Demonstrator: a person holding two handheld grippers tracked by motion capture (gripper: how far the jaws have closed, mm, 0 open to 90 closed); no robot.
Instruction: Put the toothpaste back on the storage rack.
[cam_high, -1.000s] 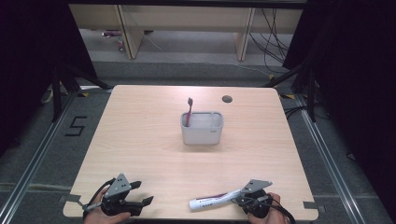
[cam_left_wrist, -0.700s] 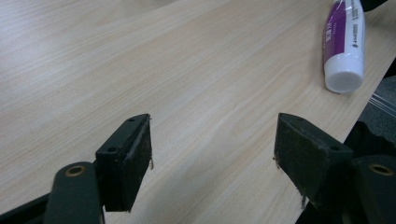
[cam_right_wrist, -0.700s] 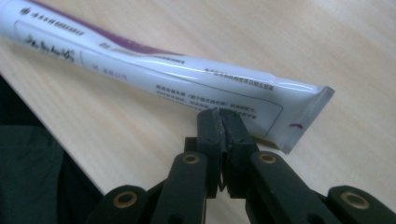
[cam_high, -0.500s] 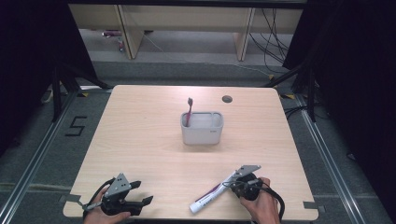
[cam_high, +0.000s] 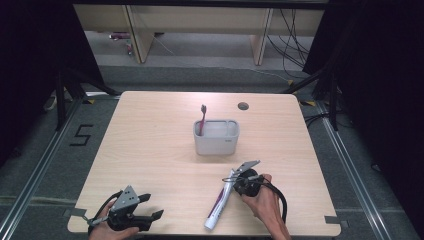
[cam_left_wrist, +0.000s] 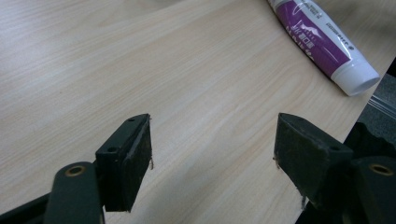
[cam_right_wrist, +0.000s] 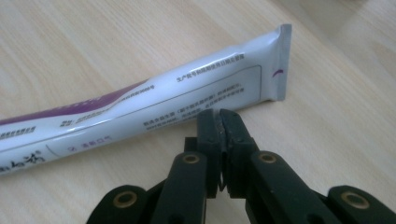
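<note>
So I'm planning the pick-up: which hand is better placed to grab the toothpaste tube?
Right. The right gripper sits against the toothpaste tube near its flat end, though its fingers are shut and must open first. The left gripper is open but farther away.

white-and-purple toothpaste tube (cam_high: 220, 205) lies flat near the table's front edge.

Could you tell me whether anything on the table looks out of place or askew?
The toothpaste tube lies flat and askew near the front edge, outside the white holder where the toothbrush stands. The right gripper, jaws shut, touches its side.
</note>
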